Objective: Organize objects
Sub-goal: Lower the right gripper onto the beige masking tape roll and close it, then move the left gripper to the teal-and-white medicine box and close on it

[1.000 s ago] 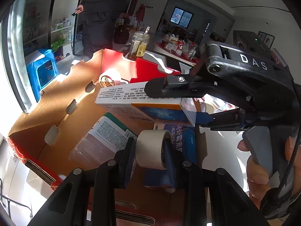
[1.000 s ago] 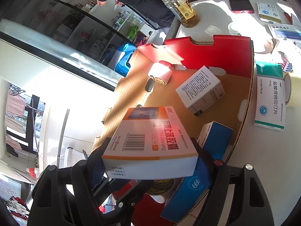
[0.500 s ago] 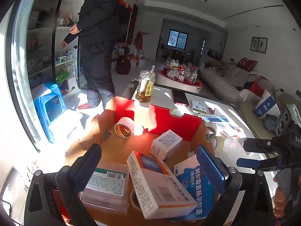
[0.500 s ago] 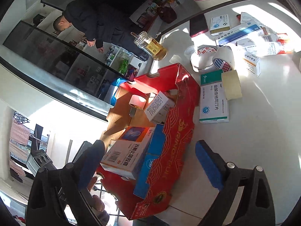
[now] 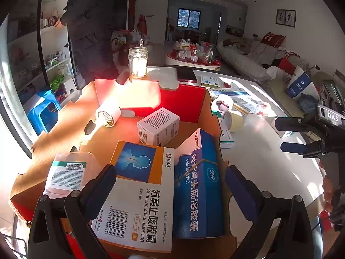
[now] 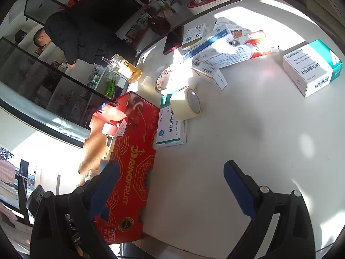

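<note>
Both grippers have just let go: the left gripper (image 5: 170, 177) now gapes empty over the red fruit carton (image 5: 181, 101), its jaws having just been opening, and the orange cough-capsule box (image 5: 140, 196) lies inside at 6 o'clock. The right gripper (image 6: 170, 179), spread wide and empty, has swung out over the white table (image 6: 248, 140), probably toward the beige tape roll (image 6: 187, 103) at 12 o'clock.

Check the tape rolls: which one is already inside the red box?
The white roll by the box's far-left wall. The beige roll and the red-printed roll sit outside on the white table.
</note>
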`<control>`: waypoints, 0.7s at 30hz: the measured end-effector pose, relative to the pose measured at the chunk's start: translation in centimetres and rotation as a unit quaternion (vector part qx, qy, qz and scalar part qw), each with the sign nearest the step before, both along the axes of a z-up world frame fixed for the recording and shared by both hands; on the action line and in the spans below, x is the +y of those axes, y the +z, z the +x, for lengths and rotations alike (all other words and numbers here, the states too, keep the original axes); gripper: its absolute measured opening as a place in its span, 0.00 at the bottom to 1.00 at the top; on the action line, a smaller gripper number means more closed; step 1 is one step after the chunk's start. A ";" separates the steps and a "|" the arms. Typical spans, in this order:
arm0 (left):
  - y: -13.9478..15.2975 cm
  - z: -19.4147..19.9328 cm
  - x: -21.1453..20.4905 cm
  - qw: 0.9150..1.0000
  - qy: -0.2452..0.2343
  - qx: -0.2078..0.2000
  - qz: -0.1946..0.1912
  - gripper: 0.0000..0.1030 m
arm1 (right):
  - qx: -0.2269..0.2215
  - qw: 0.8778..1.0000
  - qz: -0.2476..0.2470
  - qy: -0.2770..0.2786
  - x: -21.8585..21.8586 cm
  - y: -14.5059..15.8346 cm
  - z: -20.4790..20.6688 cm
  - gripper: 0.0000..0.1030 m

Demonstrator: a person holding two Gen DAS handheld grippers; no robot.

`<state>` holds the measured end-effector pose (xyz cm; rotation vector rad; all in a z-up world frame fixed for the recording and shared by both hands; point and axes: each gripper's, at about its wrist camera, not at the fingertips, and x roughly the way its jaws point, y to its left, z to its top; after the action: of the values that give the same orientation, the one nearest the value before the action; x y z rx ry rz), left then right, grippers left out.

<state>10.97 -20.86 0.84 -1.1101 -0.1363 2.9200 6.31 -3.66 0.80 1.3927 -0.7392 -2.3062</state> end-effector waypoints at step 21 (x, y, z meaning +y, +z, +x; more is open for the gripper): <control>5.1 -7.0 9.7 0.996 -0.012 -0.057 -0.066 0.99 | 0.003 1.000 0.017 -0.003 1.7 -3.4 -6.3 0.26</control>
<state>4.00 -11.13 5.90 -1.2873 0.0685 2.8819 -0.01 -1.95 -2.64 1.4004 -0.7077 -2.3368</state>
